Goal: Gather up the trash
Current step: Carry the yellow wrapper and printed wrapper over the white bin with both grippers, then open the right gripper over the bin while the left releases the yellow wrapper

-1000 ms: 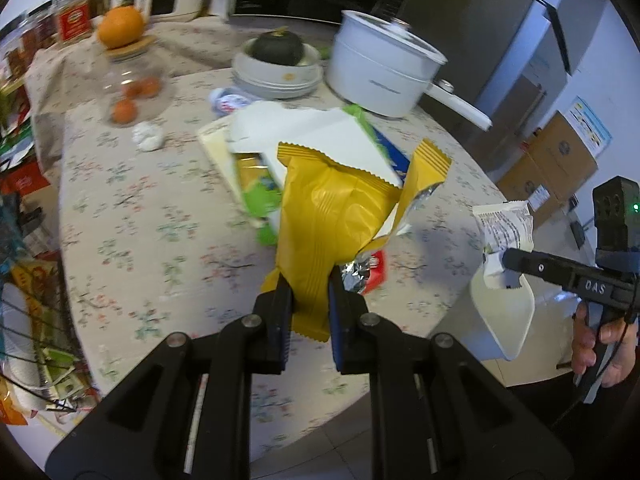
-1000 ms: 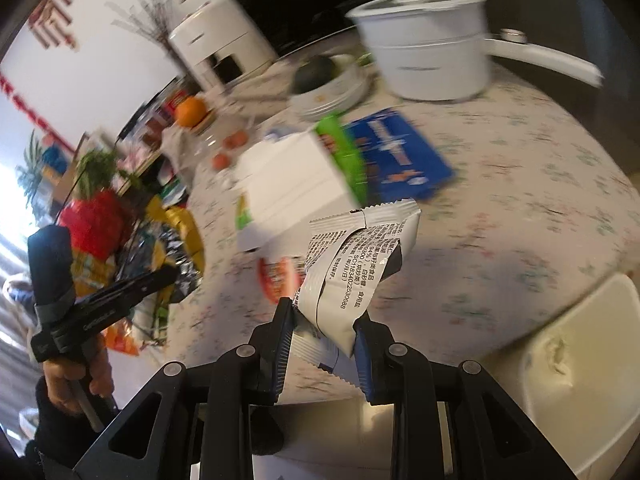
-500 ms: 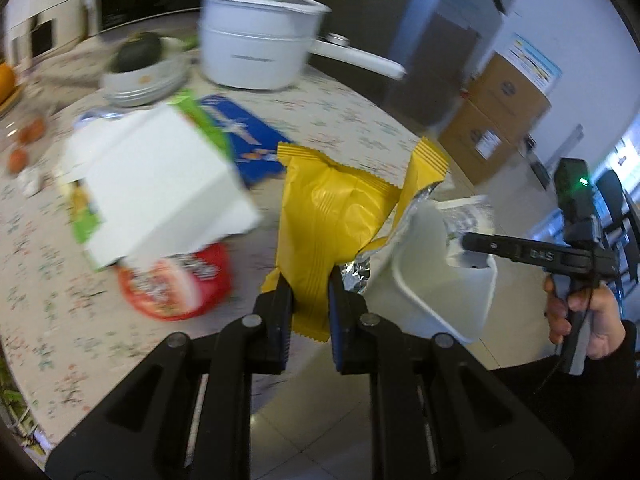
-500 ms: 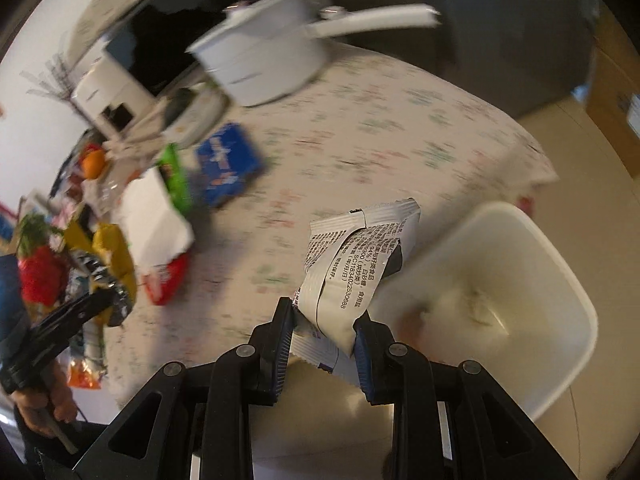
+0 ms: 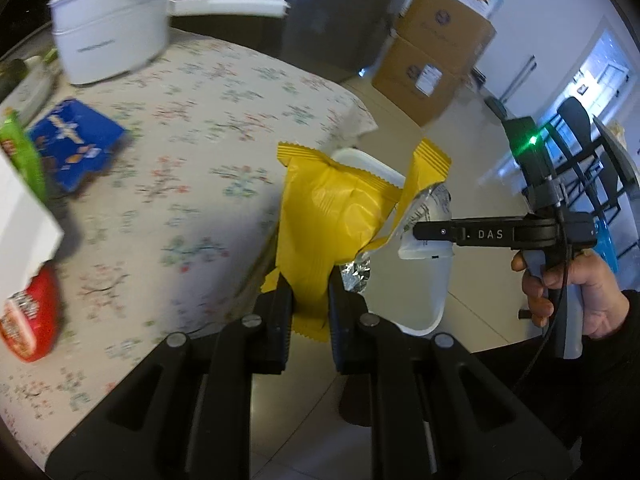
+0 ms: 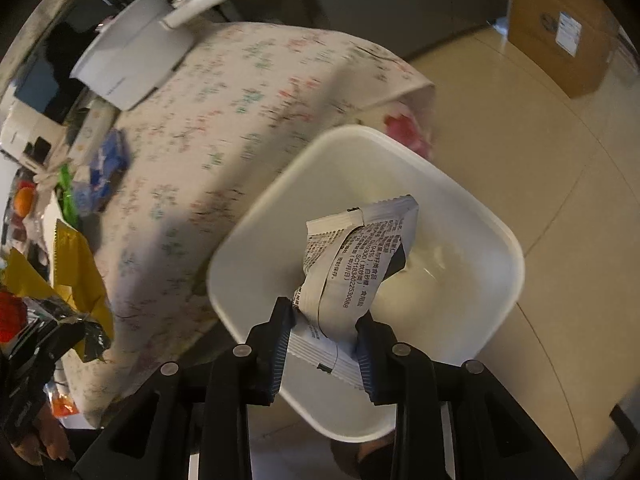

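Note:
My left gripper is shut on a yellow snack wrapper, held upright past the table edge next to the white trash bin. My right gripper is shut on a white printed wrapper and holds it directly over the open white bin, which stands on the floor beside the table. The right gripper also shows in the left wrist view, with the white wrapper at its tip. The yellow wrapper shows at the left edge of the right wrist view.
On the floral tablecloth lie a blue packet, a red wrapper, a white box and a white pot with a long handle. Cardboard boxes and a chair stand on the floor beyond.
Both grippers swung right, away from the table middle, each keeping its wrapper. The right gripper now hangs over the bin; the left has come to the table edge beside it.

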A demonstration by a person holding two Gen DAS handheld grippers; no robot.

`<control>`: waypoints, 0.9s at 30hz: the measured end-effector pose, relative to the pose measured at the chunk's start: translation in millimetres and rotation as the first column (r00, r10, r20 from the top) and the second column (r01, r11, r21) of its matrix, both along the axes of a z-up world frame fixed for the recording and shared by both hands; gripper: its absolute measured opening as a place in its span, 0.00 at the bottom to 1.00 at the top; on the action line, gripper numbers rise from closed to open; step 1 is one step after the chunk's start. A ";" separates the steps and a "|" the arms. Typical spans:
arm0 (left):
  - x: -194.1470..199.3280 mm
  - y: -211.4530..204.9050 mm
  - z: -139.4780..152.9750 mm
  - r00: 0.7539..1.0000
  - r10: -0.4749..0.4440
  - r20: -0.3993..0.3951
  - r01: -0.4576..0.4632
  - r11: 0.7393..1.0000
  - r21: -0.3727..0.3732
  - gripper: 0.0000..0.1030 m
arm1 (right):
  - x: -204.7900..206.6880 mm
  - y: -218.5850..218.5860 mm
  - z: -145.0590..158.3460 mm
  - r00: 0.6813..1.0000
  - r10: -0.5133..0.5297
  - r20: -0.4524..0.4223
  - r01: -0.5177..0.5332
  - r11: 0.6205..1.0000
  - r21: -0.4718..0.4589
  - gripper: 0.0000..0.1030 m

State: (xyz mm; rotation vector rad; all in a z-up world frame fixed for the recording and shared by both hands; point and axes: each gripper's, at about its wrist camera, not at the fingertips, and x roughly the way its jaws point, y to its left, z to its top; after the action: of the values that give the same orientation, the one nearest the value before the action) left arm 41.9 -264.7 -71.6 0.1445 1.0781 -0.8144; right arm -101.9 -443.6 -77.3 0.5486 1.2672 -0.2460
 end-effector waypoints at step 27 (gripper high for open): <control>5.4 -66.2 -49.5 0.999 -0.038 0.014 0.037 0.999 0.039 0.51 | -21.5 -34.2 10.3 0.995 -0.100 0.004 0.100 0.995 -0.028 0.68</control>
State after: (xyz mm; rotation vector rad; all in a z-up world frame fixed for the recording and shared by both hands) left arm 47.3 -330.9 -121.1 0.2036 1.0809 -0.8252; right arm -123.5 -477.8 -67.1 0.5887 1.2337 -0.3461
